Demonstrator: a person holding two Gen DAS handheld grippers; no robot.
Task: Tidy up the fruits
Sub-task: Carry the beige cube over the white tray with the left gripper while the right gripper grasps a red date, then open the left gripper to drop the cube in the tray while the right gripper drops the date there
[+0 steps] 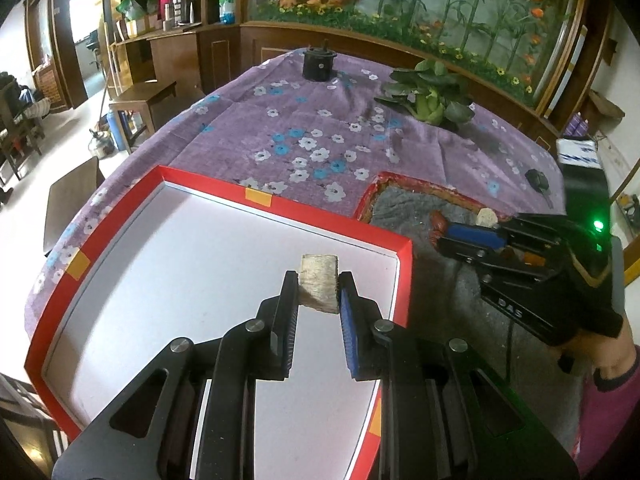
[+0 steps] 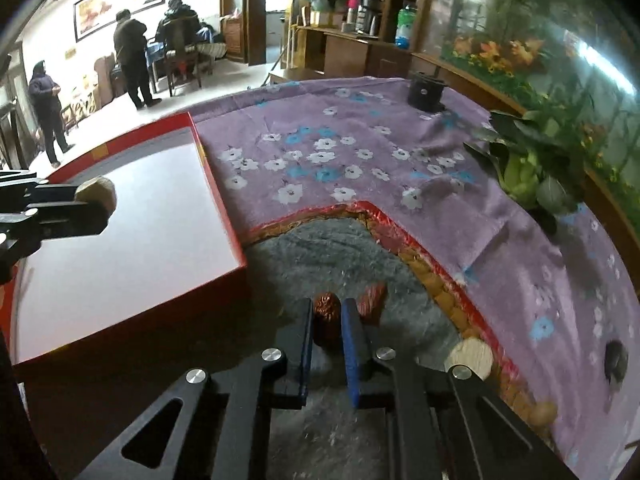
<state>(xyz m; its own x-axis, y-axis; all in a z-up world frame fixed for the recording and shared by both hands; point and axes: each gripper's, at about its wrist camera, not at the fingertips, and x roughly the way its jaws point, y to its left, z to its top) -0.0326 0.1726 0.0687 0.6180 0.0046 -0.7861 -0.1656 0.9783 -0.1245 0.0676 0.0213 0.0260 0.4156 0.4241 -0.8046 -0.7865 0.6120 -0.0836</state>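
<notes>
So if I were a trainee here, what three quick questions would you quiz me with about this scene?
1. True or false: the left gripper holds a pale chunk over the red-rimmed tray.
2. What is the right gripper shut on? A) the leafy green plant B) a ridged brown fruit C) nothing
3. Fill in: the tablecloth is purple with white and ____ flowers.

Key: 1 true; 2 B; 3 blue.

Both tongs [image 1: 318, 286] [image 2: 327, 314] clamped, angled downward
</notes>
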